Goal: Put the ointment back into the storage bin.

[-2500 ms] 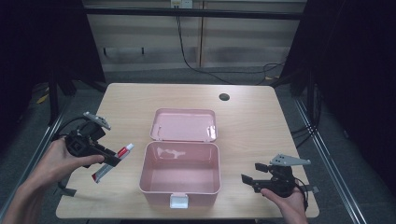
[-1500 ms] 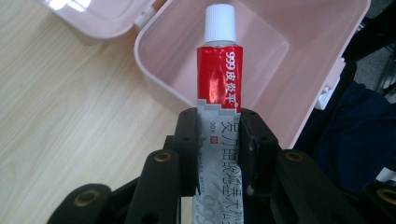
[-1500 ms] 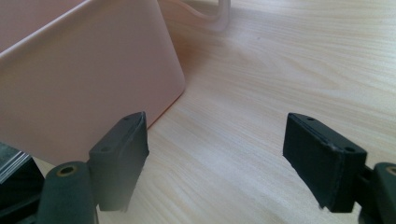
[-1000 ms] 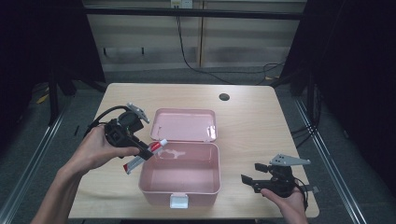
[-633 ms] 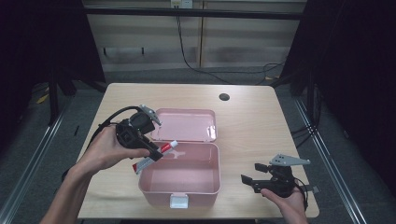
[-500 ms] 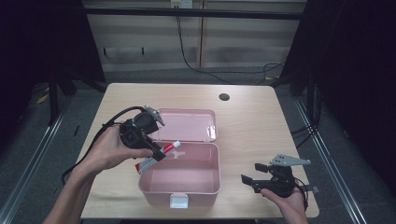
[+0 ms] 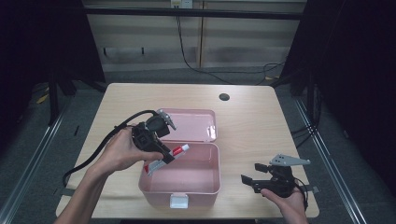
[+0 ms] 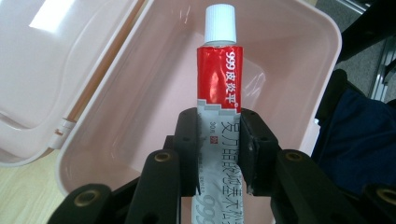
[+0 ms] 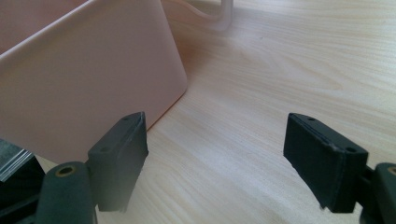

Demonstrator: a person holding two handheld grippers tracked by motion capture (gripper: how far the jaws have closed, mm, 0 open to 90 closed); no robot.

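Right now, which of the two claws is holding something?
The left claw, over the pink box, clamps a red-and-silver tube. The right claw gapes open, empty, above the table.

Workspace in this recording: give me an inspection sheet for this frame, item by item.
Surface: pale wooden table with a round dark hole near its far edge.
Job's things: pink box, lid open and laid back; red-and-white tube, white cap forward, over the box's inside.
Clutter: nothing seen.
Grippers: left gripper shut on the tube; right gripper open, low over the table beside the box.
Cables: black cable trails from the left gripper; more cables on the floor behind.
Surroundings: grey floor, dark curtains at both sides.
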